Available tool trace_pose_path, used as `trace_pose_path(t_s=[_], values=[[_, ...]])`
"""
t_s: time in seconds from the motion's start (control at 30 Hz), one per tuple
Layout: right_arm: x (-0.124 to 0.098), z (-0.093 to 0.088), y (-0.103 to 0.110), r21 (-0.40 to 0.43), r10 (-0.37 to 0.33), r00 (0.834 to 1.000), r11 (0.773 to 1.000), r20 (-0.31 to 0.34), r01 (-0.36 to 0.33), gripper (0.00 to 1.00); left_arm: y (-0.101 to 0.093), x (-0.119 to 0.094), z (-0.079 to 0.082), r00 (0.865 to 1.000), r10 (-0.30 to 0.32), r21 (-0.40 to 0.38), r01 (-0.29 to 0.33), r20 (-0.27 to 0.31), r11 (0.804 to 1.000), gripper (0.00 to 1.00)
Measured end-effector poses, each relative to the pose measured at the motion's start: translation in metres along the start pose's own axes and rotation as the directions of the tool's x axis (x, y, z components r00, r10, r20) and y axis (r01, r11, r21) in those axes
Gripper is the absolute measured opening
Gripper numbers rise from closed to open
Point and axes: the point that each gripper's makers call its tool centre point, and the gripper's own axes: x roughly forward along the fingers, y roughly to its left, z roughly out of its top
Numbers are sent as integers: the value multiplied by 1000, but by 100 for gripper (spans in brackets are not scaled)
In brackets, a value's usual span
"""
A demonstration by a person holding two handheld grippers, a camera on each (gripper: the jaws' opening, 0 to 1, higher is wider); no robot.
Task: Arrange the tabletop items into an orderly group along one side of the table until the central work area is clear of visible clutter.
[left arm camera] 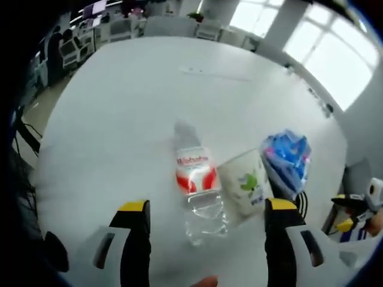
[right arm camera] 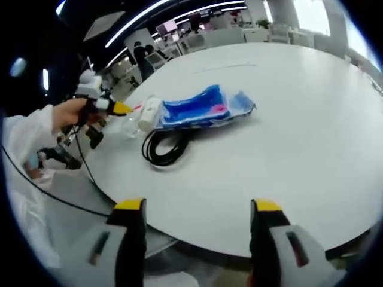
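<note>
Near one edge of the round white bench [right arm camera: 287, 119] lie a clear plastic bottle with a red-white label [left arm camera: 194, 179], a white paper cup [left arm camera: 245, 185], a blue plastic packet [right arm camera: 200, 109] and a coiled black cable [right arm camera: 166, 146]; the rest is bare. The bottle's long axis runs away from the left claw [left arm camera: 206, 210], jaws apart around its blurred near end. The right claw [right arm camera: 197, 209] gapes, holding nothing, off the bench edge.

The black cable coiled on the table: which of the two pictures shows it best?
The right gripper view. There the black cable lies in full as a loose coil beside the blue bag. In the left gripper view just a sliver of it peeks from behind the right jaw, below the bag.
</note>
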Motion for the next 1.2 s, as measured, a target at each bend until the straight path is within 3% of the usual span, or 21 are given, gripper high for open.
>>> trace_pose_path(t_s=[0.47,1.2], values=[[5,2,-3,7,-5,1000,1000,2,5,67,8,16,-9,995,49,10,-49,-82,999,67],[4,-3,-8,26,-12,1000,1000,-7,12,66,16,41,-16,981,131,-15,-134,-140,991,57]])
